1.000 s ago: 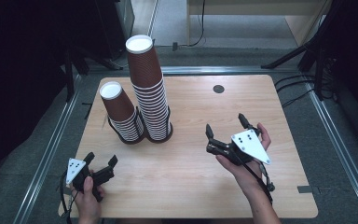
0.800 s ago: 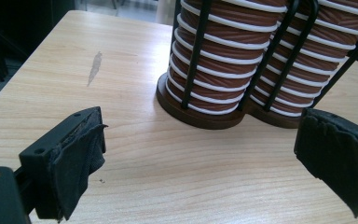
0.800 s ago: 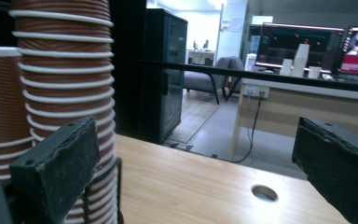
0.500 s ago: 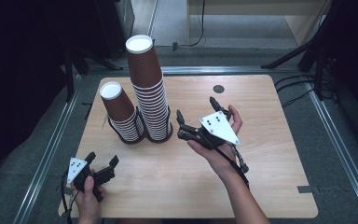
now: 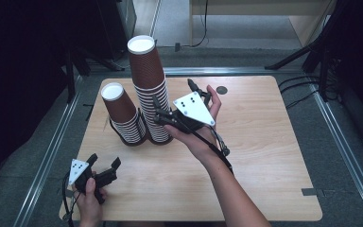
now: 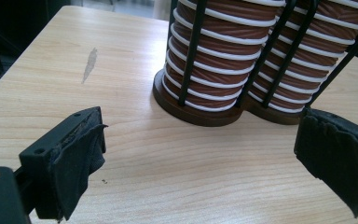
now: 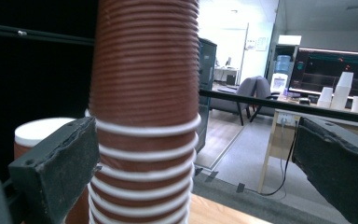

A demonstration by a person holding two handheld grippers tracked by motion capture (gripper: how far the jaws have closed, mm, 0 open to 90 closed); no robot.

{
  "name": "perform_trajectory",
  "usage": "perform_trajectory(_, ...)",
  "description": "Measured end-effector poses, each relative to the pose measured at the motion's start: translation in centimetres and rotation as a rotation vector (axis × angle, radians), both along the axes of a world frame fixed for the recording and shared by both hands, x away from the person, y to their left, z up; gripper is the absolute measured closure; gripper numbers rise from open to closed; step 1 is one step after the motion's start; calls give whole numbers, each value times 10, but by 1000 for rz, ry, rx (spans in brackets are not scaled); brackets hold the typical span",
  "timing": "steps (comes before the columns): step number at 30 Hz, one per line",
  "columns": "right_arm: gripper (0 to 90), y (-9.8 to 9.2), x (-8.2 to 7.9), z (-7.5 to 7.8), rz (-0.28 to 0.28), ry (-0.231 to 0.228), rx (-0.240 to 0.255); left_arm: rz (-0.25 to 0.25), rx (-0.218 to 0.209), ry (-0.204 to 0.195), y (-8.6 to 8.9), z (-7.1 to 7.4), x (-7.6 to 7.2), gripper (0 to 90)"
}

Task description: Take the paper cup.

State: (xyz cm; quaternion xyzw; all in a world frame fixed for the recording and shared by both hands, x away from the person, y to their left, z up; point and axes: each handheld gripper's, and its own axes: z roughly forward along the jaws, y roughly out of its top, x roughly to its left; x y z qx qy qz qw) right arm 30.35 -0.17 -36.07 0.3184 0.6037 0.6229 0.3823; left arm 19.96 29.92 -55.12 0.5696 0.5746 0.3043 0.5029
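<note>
Each gripper is black, built of angular plastic parts, and carries a pale grey three-cornered plate on top marked with small dark dots: the left gripper [image 5: 105, 166] has a small plate, the right gripper [image 5: 175, 101] a larger one with four dots. A thin black cable trails from the right gripper along the bare forearm, and another hangs from the left gripper beside the left hand [image 5: 89, 201]. The right hand [image 5: 199, 132] and forearm show no sleeve. In the gripper views the jaws are blocky black bars faced with worn, frayed black padding, with small round screw holes in the left one.
</note>
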Motion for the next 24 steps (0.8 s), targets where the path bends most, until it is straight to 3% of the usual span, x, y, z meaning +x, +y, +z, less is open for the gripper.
perform_trajectory(4, 8, 12, 7, 5, 4, 2, -10, -2, -6, 0, 0, 0, 0, 19)
perform_trajectory(14, 8, 39, 24, 14, 18, 37, 19, -4, -7, 3, 0, 0, 1, 19)
perform_trajectory(24, 15, 59, 41, 20, 20, 77, 72, -3, -7, 7, 0, 0, 2, 20)
